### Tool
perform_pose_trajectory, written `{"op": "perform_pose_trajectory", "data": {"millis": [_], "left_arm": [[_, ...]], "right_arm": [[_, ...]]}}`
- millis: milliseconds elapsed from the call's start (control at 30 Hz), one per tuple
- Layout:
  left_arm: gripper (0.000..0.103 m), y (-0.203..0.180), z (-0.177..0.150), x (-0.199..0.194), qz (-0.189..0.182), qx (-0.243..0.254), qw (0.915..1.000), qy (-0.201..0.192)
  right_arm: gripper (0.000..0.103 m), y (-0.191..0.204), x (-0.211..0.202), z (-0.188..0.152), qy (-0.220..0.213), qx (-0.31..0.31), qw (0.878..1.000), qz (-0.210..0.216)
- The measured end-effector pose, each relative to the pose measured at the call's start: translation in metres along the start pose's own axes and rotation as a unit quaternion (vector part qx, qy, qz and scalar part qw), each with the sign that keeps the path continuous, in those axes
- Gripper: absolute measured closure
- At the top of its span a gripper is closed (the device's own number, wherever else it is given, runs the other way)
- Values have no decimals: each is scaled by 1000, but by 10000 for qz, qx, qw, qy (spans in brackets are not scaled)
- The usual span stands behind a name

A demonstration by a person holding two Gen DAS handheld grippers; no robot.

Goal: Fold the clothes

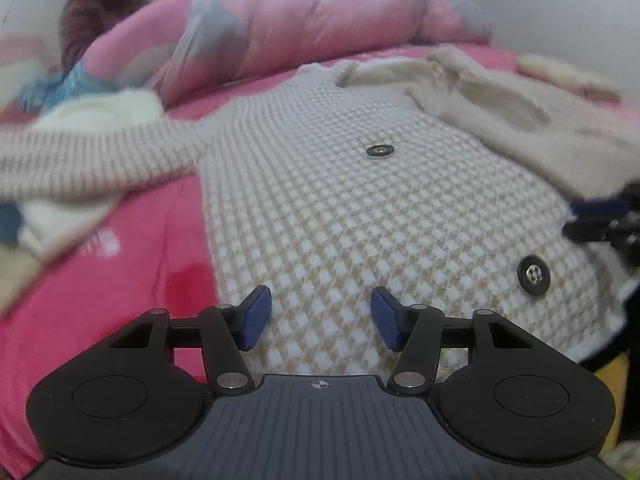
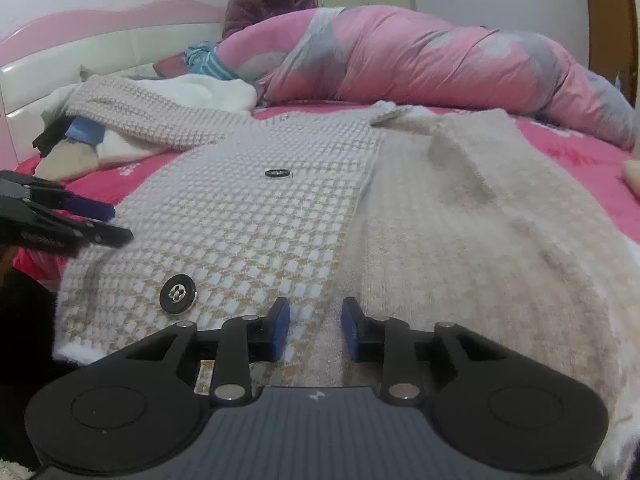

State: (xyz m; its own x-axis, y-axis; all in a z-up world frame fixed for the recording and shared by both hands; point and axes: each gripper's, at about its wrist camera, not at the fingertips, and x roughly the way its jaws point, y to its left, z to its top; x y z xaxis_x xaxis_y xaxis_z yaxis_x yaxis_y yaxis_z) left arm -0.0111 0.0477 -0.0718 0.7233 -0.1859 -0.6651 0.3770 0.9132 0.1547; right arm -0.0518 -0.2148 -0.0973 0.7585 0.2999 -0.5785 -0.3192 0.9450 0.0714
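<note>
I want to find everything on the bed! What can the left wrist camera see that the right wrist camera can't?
Only the left wrist view shows the left gripper's open blue pads from behind, hovering over the checked front of the cardigan.

Only the right wrist view shows the white and pink headboard, a person in a purple top clearly, and the right gripper open over the front edge where checks meet plain beige.

Both show the cardigan, its two black buttons, the pink bedsheet and the rolled pink quilt.
</note>
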Motion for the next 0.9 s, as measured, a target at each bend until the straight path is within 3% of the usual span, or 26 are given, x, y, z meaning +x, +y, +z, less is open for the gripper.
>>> {"op": "perform_pose_trajectory", "data": {"millis": [100,267,467,600,767,900], "left_arm": [[47,7,24,-13,56,-298,9995,-125],[47,-2,44,-14,-410,-1042,9935,-208],[47,-38,50,15,-808,-1369,9873,74],[47,-56,60,28,-948,-1449,9848,108],[47,-80,76,35,-954,-1291,9870,-49],[47,-102,85,37,-1099,-976,9889,-224]], "right_arm": [[62,-5,-14,0,-70,268,9995,156],[60,-36,-62,-5,-568,947,9931,396],[56,-112,-115,-12,-1173,2150,9695,-118],[56,-168,-119,-19,-1210,2935,9464,-598],[56,-226,-83,-21,-842,3638,9219,-1028],[56,-255,-58,-30,-743,4032,9056,-1085]]}}
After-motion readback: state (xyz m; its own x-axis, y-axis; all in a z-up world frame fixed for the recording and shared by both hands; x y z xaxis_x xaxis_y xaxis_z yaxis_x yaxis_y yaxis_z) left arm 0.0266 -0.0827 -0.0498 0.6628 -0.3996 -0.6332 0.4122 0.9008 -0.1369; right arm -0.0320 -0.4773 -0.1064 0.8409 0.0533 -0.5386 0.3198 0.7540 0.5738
